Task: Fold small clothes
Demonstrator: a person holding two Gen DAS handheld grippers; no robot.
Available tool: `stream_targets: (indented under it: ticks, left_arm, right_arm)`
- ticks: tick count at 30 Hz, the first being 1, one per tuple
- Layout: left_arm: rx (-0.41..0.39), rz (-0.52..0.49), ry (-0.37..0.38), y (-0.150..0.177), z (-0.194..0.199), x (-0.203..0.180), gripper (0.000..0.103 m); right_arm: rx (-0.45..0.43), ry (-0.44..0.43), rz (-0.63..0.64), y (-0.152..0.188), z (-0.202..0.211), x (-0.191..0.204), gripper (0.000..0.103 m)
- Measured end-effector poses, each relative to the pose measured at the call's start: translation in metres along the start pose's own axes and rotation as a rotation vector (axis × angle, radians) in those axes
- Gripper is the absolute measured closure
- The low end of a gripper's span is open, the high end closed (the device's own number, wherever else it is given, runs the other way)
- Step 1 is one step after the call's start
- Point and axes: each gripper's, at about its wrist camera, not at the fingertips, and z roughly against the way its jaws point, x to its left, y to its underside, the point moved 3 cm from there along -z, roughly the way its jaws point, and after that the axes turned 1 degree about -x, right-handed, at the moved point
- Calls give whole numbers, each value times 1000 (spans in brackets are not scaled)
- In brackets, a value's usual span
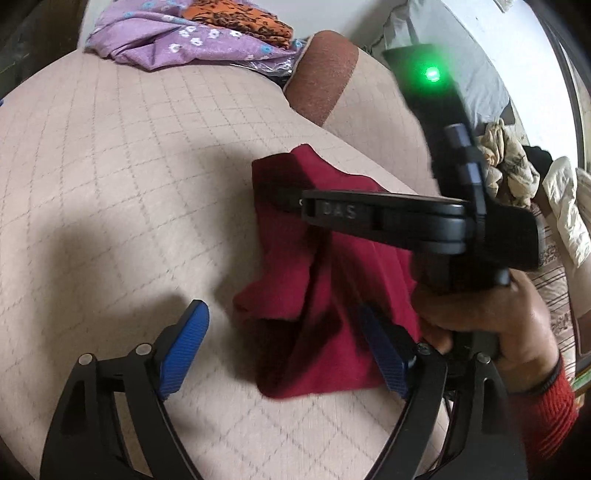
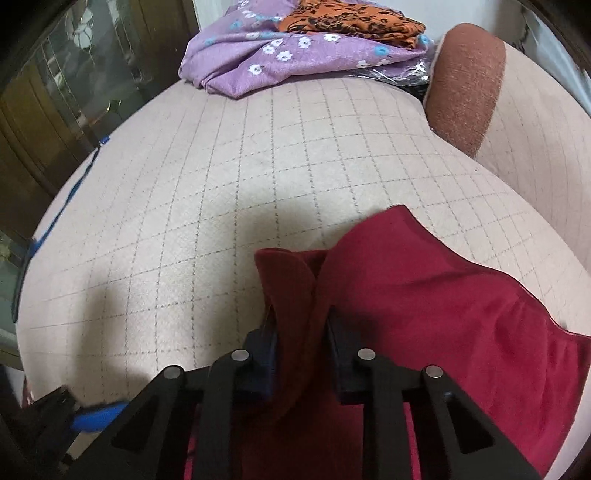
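A dark red garment lies bunched on the beige checked bed cover. My left gripper is open, its blue pads apart; the right pad touches the garment's near edge, the left pad is over bare cover. My right gripper is shut on a raised fold of the red garment, cloth pinched between its pads. In the left wrist view the right gripper's black body with a green light hangs over the garment, held by a hand.
A purple flowered cloth with an orange patterned cloth on it lies at the far end of the bed. A brown bolster lies at the far right. Crumpled clothes sit at the right edge. A dark cabinet stands left.
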Motion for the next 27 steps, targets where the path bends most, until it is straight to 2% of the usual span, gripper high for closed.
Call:
stream_targets:
  ticks: [3, 5, 9, 10, 12, 14, 15, 18, 20, 22, 24, 27]
  left_arm:
    - [27, -13, -16, 0, -12, -1, 19]
    - [37, 17, -24, -1, -20, 2, 19]
    - [3, 83, 19, -6, -25, 8, 21]
    - [2, 92, 37, -7, -26, 7, 25]
    - [27, 103, 67, -6, -34, 3, 55]
    - [20, 82, 50, -5, -37, 0, 56]
    - [12, 65, 42, -4, -36, -3, 61]
    - [0, 51, 45, -4, -30, -8, 66]
    - [0, 51, 41, -5, -31, -8, 66]
    - [0, 52, 40, -4, -31, -9, 66]
    - [1, 52, 42, -4, -30, -11, 66]
    - [3, 52, 39, -5, -32, -11, 66]
  right_arm:
    - [-7, -28, -30, 2, 5, -7, 82]
    - [-10, -41, -38, 2, 8, -9, 83]
    - [-5, -64, -54, 2, 8, -14, 84]
    - [-5, -66, -56, 3, 9, -14, 84]
    - [-3, -72, -62, 3, 12, -16, 84]
    - [1, -77, -69, 5, 13, -18, 84]
    - [7, -81, -74, 5, 13, -19, 84]
    - [10, -114, -116, 2, 15, -23, 73]
    - [4, -124, -136, -1, 17, -24, 58]
    - [-14, -116, -161, -5, 21, -24, 30]
    - [-7, -107, -169, -9, 16, -19, 24]
    - [61, -88, -130, -12, -2, -7, 24]
